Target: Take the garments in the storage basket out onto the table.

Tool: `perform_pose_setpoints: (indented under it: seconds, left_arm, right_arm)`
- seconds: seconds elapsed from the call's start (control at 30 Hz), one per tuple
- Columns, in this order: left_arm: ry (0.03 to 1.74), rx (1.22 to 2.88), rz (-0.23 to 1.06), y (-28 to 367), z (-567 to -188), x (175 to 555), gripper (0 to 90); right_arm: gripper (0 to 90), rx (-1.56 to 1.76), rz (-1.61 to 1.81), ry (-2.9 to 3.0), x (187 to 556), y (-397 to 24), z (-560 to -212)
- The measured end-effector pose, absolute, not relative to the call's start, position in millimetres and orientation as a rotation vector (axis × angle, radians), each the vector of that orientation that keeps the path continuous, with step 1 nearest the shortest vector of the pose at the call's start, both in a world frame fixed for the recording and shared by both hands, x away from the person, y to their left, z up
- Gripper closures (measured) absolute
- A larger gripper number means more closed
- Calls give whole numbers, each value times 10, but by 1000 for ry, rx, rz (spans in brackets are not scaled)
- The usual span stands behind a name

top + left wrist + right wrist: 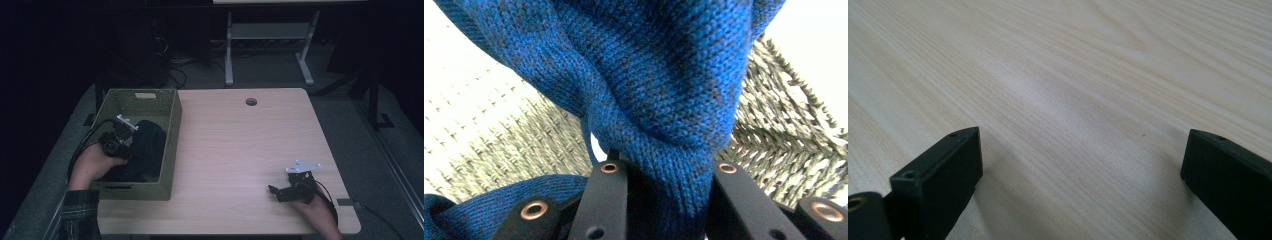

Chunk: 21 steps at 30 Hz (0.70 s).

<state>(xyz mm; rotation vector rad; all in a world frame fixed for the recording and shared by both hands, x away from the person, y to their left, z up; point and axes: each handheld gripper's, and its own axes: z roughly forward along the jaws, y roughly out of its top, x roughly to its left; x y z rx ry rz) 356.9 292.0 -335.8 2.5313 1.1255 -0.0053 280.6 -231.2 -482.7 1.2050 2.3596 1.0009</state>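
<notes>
A dark blue knitted garment [147,142] lies bunched inside a woven olive basket [170,145] at the table's left side. My left gripper [131,152] reaches into the basket from the near left and is shut on a fold of the knit [664,115], which rises up between its two black jaws in the left gripper view. More of the blue cloth [479,205] lies below at the lower left. My right gripper [274,192] rests low over the bare wood near the front right corner, open, with nothing between its fingers [943,175].
The light wooden table [240,145] has a round cable hole [251,102] near its far edge. The basket wall [784,130] stands close behind the lifted cloth. A white desk frame [270,45] stands on the floor beyond the table.
</notes>
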Motion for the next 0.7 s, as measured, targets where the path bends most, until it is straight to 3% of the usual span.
perform_pose_setpoints:
  seconds: [0.7]
  left_arm:
    - [1138, 2492, 76, 2991, -2843, 3568, 776]
  right_arm:
    - [29, 1205, 1001, 2359, 2806, -2312, -4826]
